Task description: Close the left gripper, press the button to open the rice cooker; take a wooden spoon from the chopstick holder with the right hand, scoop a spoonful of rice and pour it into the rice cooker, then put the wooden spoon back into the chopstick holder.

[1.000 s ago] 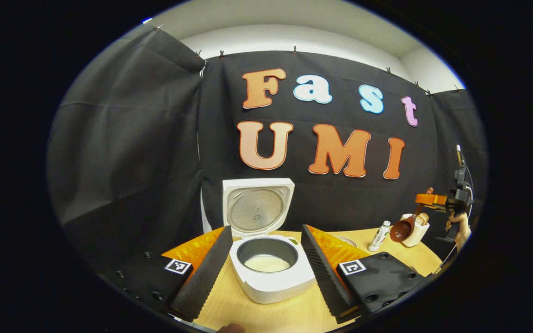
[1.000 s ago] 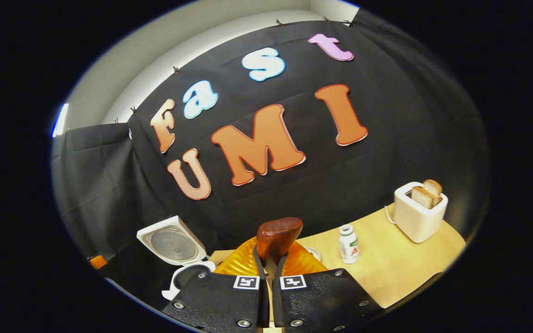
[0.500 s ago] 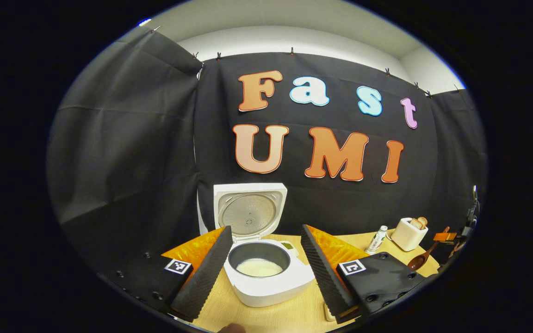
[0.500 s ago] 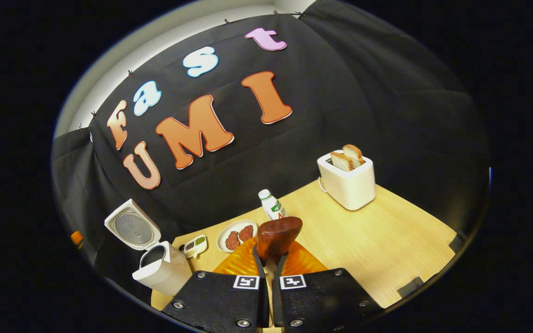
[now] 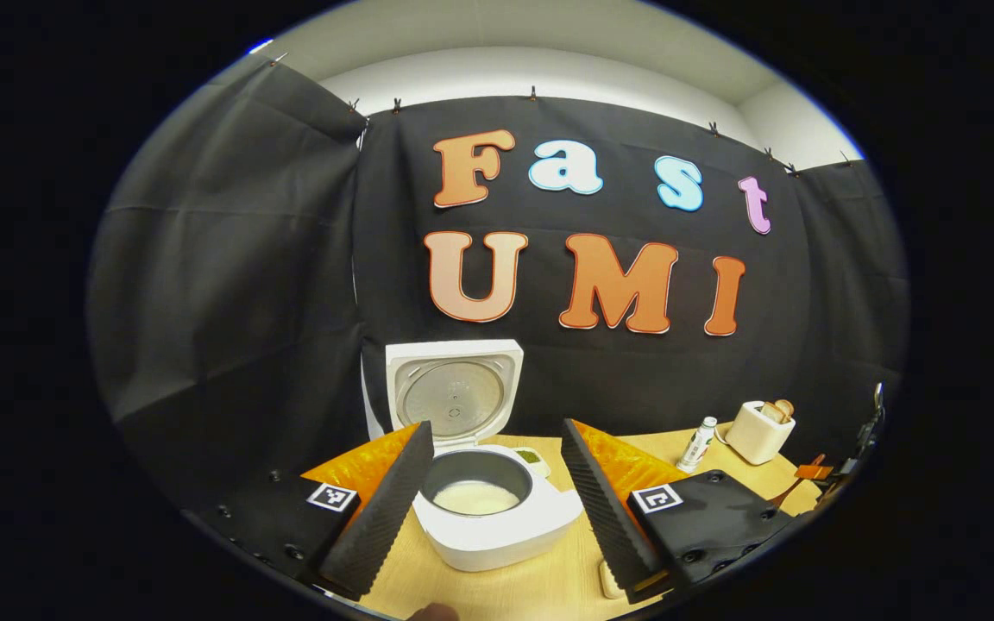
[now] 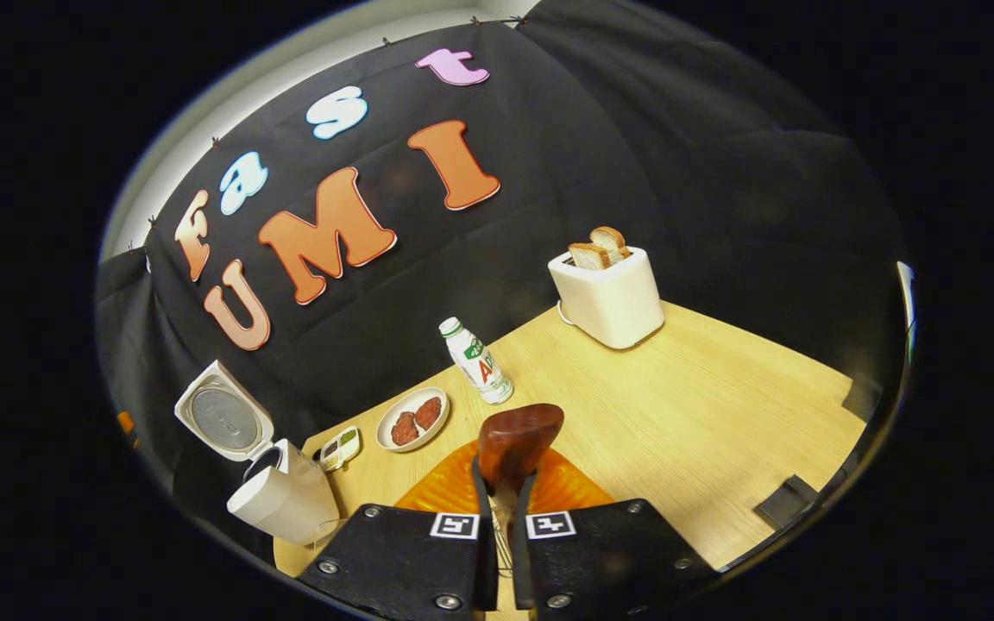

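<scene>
The white rice cooker (image 5: 497,535) stands open on the wooden table with its lid (image 5: 452,392) upright, and white rice lies in the dark inner pot (image 5: 475,496). My left gripper (image 5: 497,504) is open, one finger on each side of the cooker and a little in front of it, holding nothing. In the right gripper view my right gripper (image 6: 501,487) is shut on the brown wooden spoon (image 6: 519,440), whose bowl sticks up past the fingertips. The cooker (image 6: 281,504) sits far to the left there. Whether the spoon carries rice is hidden.
A white toaster (image 6: 607,297) with two bread slices stands at the back. A small white bottle (image 6: 475,371), a plate (image 6: 412,418) of reddish food and a small white and green device (image 6: 340,447) lie between it and the cooker. Bare table (image 6: 721,431) spreads to the right.
My right gripper has come down with the spoon and now looks over the tabletop. In the left gripper view it sank from toaster height to the lower right edge. The left gripper barely shifted.
</scene>
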